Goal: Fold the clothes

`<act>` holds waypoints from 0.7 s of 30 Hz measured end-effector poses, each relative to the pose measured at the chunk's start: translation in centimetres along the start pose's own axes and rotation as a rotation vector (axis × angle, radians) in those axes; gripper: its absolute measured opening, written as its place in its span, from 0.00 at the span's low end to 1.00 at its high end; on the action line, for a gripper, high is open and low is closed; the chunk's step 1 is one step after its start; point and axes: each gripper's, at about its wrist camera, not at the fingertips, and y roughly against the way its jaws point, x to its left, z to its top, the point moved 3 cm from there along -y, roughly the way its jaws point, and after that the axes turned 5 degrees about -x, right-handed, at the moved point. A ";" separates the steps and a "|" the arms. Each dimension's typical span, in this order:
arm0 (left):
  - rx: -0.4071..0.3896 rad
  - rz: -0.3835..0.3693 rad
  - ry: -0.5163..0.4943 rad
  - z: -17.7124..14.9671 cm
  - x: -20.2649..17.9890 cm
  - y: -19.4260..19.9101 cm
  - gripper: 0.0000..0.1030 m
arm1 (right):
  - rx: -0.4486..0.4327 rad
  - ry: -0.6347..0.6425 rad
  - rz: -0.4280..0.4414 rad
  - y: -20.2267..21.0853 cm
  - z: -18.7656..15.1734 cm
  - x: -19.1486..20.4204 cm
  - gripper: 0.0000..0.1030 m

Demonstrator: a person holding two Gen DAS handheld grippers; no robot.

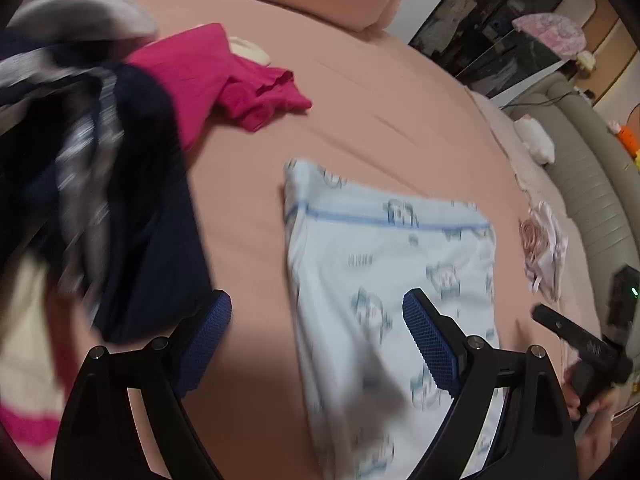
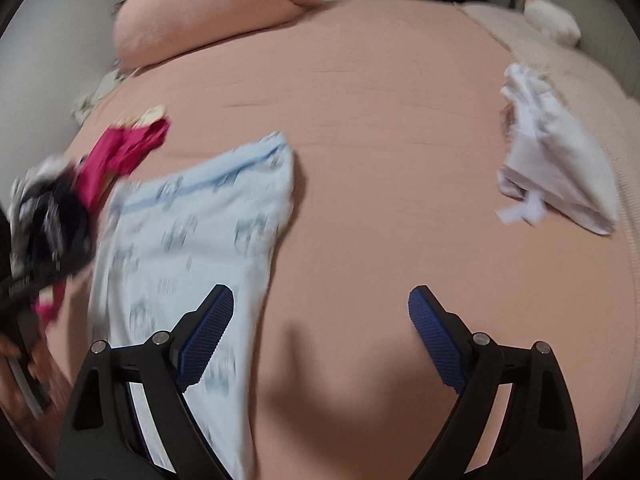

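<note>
A light blue printed garment (image 1: 384, 280) lies flat on the pink bed; it also shows in the right wrist view (image 2: 192, 248). My left gripper (image 1: 316, 328) is open and empty, hovering over the garment's left edge. My right gripper (image 2: 320, 320) is open and empty, over bare sheet just right of the garment. The right gripper's body shows at the right edge of the left wrist view (image 1: 588, 344). A pile of dark navy and grey clothes (image 1: 92, 168) lies to the left, with a magenta garment (image 1: 224, 76) beside it.
A crumpled white garment (image 2: 552, 168) lies on the right side of the bed (image 2: 380, 120). A pink pillow (image 2: 208, 12) sits at the head. A grey padded bed frame (image 1: 592, 168) runs along the right, with a dark shelf unit (image 1: 492, 20) behind.
</note>
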 end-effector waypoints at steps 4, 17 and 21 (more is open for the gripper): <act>0.011 -0.026 0.003 1.5 0.3 -2.4 0.88 | 0.042 -0.093 0.052 -5.1 3.5 -0.2 0.88; 0.021 0.024 -0.139 1.6 -2.6 -4.7 0.12 | 0.132 0.156 0.175 -9.2 3.5 6.5 0.13; 0.028 -0.006 -0.208 2.4 -5.2 -4.8 0.09 | 0.044 0.120 0.198 -6.4 3.4 4.7 0.10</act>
